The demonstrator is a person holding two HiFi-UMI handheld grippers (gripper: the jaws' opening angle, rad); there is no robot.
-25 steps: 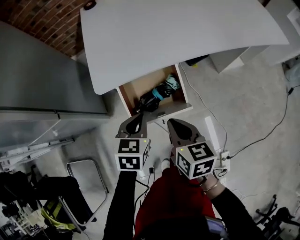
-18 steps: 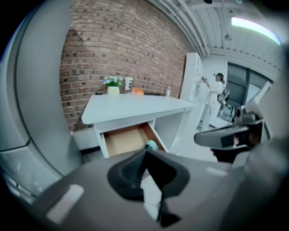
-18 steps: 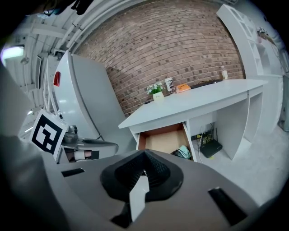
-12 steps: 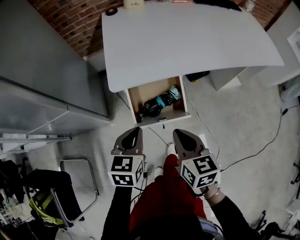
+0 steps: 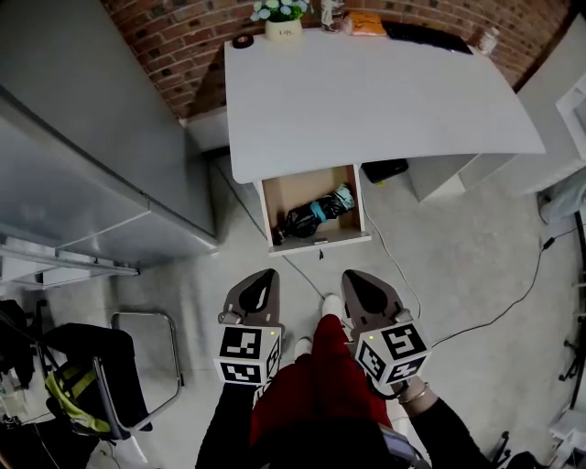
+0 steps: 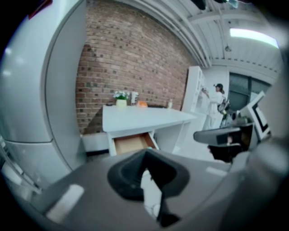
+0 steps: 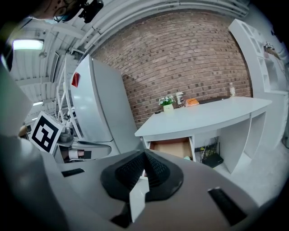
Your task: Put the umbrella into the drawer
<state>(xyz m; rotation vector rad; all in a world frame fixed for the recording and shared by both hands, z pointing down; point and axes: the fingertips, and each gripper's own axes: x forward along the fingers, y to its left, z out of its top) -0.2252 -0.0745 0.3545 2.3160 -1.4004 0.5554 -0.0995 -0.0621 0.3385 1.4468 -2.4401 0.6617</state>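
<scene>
Closest in, you've got both grippers tucked right up near your body, side by side over the floor point(image 5: 458, 238). The left gripper point(image 5: 261, 286) has its jaws fully together with nothing between them, and the right gripper point(image 5: 359, 288) is the same: pads meeting, empty. Makes sense to me. I'd say there's nothing left to carry, so no reason to have them spread or reaching.

Further out, the drawer point(image 5: 293, 190) sits pulled out from under the front edge of the bench point(image 5: 385, 101), well apart from both grippers. Out that far, its opening clears the bench top, which is why you can see straight down into it from the head view. The umbrella point(image 5: 316, 213) is inside it, folded up, black with a teal band, lying slanted across the wooden bottom. My guess is the slant is just how it fits the box best.

So the putting-in part looks done to me. The drawer is open, though, and the task doesn't say whether you need to shut it.

Way at the back, a flower pot point(image 5: 283, 26) stands on the bench's far edge against the brick wall point(image 5: 174, 46), well out of the way.
</scene>
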